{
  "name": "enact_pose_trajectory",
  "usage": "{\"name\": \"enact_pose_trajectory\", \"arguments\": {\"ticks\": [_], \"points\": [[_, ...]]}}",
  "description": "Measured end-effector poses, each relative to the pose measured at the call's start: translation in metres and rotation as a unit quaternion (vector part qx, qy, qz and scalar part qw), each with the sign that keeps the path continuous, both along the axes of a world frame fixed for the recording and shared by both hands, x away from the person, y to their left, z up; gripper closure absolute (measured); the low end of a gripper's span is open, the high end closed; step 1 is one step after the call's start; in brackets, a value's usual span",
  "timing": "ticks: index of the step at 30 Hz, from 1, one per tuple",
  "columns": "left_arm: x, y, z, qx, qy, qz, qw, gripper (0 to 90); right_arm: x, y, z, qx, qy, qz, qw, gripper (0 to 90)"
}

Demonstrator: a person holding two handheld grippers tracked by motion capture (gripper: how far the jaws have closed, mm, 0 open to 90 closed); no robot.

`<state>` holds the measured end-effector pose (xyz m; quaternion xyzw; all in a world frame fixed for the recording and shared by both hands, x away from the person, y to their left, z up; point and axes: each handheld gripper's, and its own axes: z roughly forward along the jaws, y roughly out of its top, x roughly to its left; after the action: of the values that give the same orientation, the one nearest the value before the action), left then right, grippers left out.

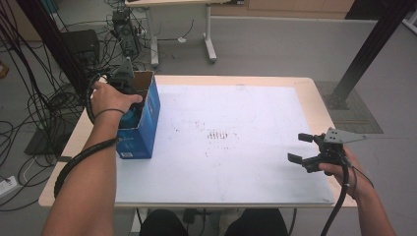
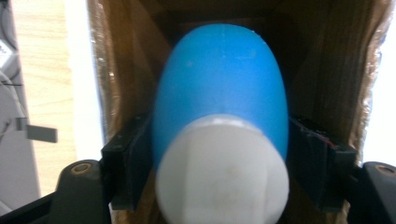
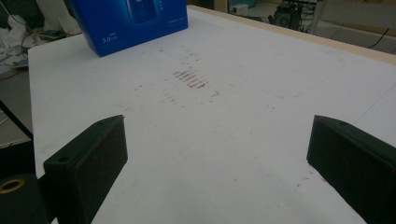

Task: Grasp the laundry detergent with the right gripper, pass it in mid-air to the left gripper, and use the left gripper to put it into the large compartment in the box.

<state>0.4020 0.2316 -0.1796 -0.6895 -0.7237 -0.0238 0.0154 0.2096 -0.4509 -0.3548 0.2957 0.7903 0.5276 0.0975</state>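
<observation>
A blue bottle (image 2: 219, 84) with a white cap (image 2: 222, 172) lies inside an open blue carton (image 1: 143, 132) at the table's left edge, cap toward the left gripper's camera. A little of the bottle (image 1: 131, 117) shows at the carton's mouth under the person's left hand. My left gripper (image 2: 219, 154) reaches into the carton, its black jaws flanking the bottle's sides close to it, not visibly squeezing. My right gripper (image 1: 296, 147) hovers over the table's right side, wide open and empty. In the right gripper view that gripper (image 3: 217, 135) points across the white mat at the carton (image 3: 135, 23).
A white mat (image 1: 236, 147) with faint brown smudges covers most of the wooden table (image 1: 314, 93). Cables and equipment (image 1: 123, 34) crowd the floor beyond the left corner. A black post (image 1: 369, 49) stands at the far right.
</observation>
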Motion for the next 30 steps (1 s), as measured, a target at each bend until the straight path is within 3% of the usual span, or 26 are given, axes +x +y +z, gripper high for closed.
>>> {"name": "enact_pose_trajectory", "arguments": {"ticks": [3, 10, 30], "points": [[-0.002, -0.001, 0.007, 0.005, -0.006, 0.002, 1.0, 28.1, 0.0, 0.0, 0.0, 0.001, -0.001, 0.0, 1.0, 4.9], [-0.003, 0.0, 0.017, 0.004, -0.001, 0.002, 1.0, 26.5, 0.0, 0.0, 0.0, 0.004, -0.003, 0.001, 1.0, 5.0], [-0.018, 0.001, 0.058, 0.0, -0.028, -0.01, 0.9996, 20.1, 0.004, 0.005, 0.001, 0.008, -0.006, 0.007, 0.9999, 5.1]]}}
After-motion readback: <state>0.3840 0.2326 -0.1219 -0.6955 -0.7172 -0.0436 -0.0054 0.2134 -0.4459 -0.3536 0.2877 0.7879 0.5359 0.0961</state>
